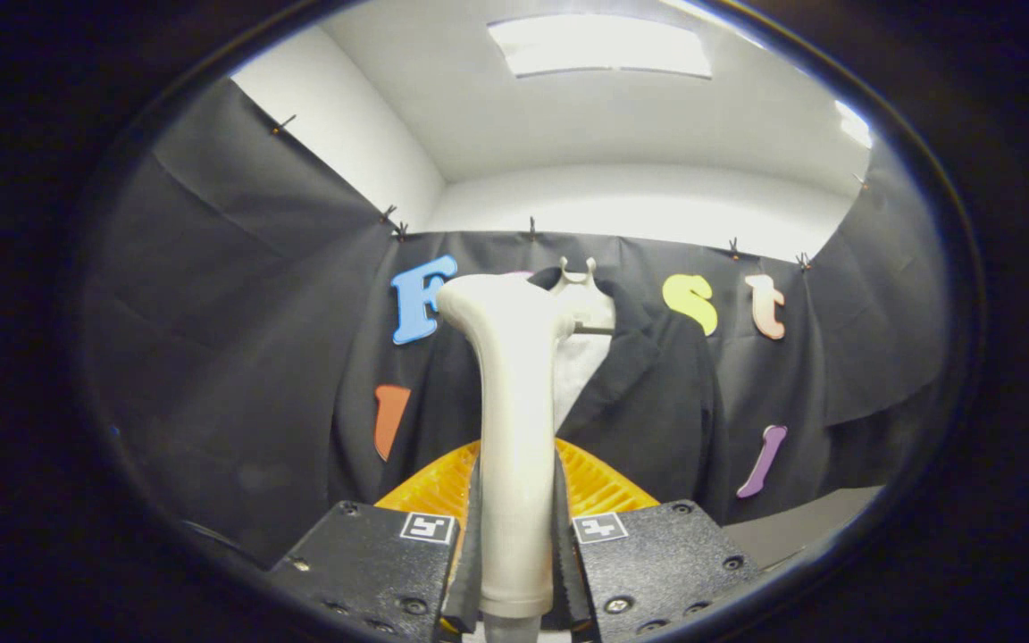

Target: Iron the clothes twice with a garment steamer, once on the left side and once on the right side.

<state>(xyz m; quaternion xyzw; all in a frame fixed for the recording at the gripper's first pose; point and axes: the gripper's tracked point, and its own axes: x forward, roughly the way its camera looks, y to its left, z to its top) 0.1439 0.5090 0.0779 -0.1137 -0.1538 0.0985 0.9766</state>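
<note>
The gripper [514, 554] held the white steamer [514, 420] upright, both fingers [363, 572] pressing its handle from left and right. Just beyond them sat an orange rack [599, 482]. Farther off, a dark jacket [657, 402] hung on a hanger [579, 268], the steamer's head level with its collar.

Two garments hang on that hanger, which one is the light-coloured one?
The inner shirt, white, showing between the black jacket's open lapels, just beyond the steamer head. The gripper fingers are shut on the steamer's handle.
</note>
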